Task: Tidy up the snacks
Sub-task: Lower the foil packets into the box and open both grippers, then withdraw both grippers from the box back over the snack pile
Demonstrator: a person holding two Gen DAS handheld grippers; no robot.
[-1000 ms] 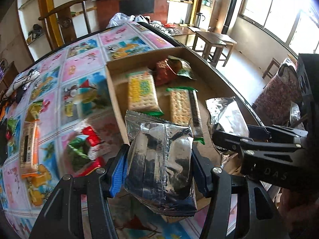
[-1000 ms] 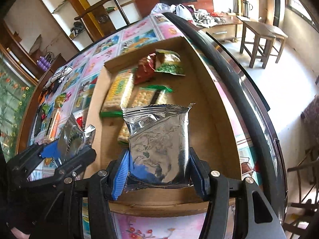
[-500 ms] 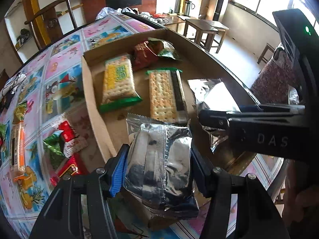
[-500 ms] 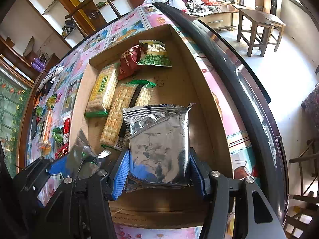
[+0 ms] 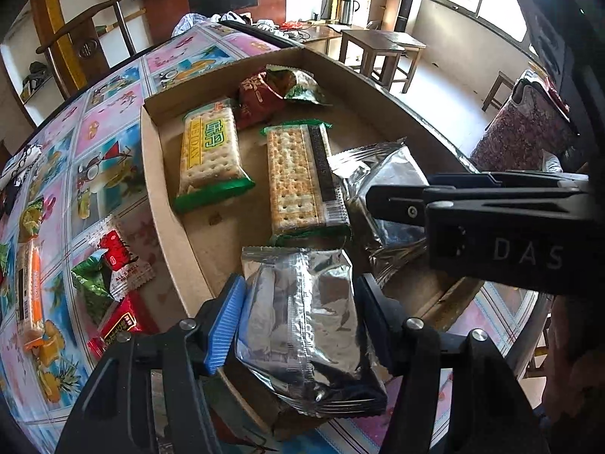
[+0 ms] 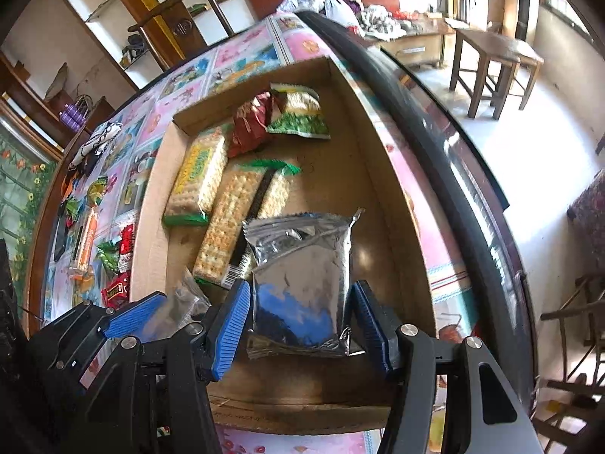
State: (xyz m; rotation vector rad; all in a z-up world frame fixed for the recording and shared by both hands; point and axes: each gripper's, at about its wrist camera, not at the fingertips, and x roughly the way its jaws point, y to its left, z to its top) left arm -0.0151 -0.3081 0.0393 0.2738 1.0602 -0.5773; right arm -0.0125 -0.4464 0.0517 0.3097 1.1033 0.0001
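Left claw (image 5: 298,317) clenched on a silver foil packet (image 5: 302,325), pads pressed against both its sides; packet held over the near left corner of the cardboard tray (image 5: 166,204), its lower end overhanging the tray's near wall. Right claw (image 6: 302,321) grasping a second silver foil packet (image 6: 302,280) the same way, upright between its blue pads, over the near half of the tray floor; whether it touches the floor cannot be told. From the left wrist view the right claw enters from the right side, its packet (image 5: 382,185) lying just beside the long cracker pack. Tray contents: yellow-green cracker pack (image 5: 210,159) along the left wall, long cracker pack with a dark strip (image 5: 302,178) beside it toward the middle, red snack bag (image 5: 257,100) and green snack bag (image 5: 298,85) touching each other at the far end. Tray sits on a tabletop (image 5: 109,166) covered with a cartoon-print cloth, close to its right edge. Left of the tray, outside it on the cloth: small red and green snack packets (image 5: 113,280) and an orange stick pack (image 5: 30,295), well apart from both claws.
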